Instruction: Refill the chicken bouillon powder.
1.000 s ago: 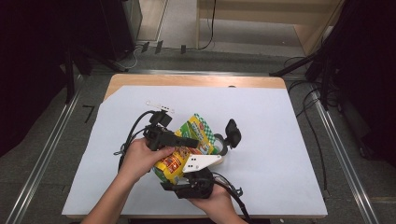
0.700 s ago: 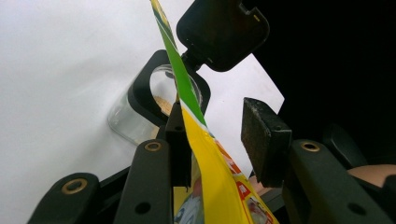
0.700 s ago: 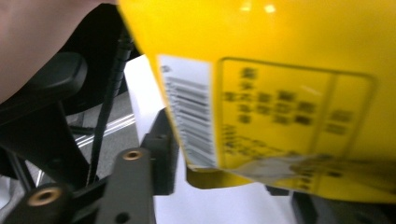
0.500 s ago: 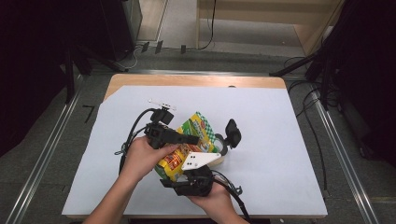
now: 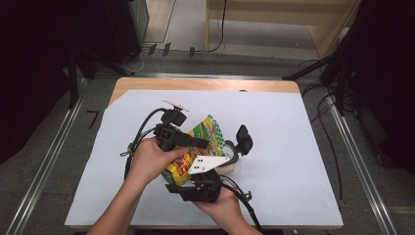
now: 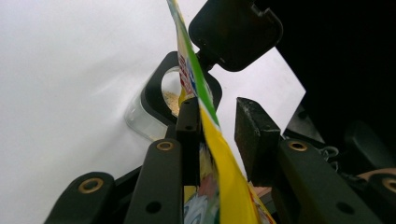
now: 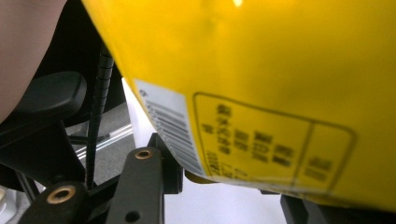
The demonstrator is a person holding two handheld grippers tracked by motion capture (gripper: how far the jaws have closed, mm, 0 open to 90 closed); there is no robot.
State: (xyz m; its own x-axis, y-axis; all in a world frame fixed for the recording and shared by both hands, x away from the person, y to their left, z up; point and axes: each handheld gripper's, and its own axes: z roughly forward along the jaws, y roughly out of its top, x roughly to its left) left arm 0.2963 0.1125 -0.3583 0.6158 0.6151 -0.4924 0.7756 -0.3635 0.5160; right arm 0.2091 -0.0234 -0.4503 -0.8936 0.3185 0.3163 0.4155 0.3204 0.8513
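Note:
A yellow-and-green snack bag [image 5: 208, 134] hangs tilted over a clear jar [image 5: 230, 159] with a black ring lid and an open flip cap [image 5: 243, 139]. My left gripper [image 5: 203, 143] reaches in from the left across the bag's upper part. In the left gripper view its jaws [image 6: 219, 112] have just been closing around the bag's edge [image 6: 205, 121]. One pad [image 6: 189, 135] touches the bag and the other stands a little off it. My right gripper [image 5: 200, 172] holds the bag from below. The bag's yellow back [image 7: 261, 70] with a barcode sits between its jaws [image 7: 229, 186].
Everything happens over a white sheet [image 5: 293, 147] on a wooden table [image 5: 205, 84]. Beige crumbs lie inside the jar [image 6: 170, 98]. Cables trail from both grippers toward the near edge. Metal rails [image 5: 357, 147] run along both sides of the table.
Both hands and the bag stay almost where they were; no clear shift shows in the high view.

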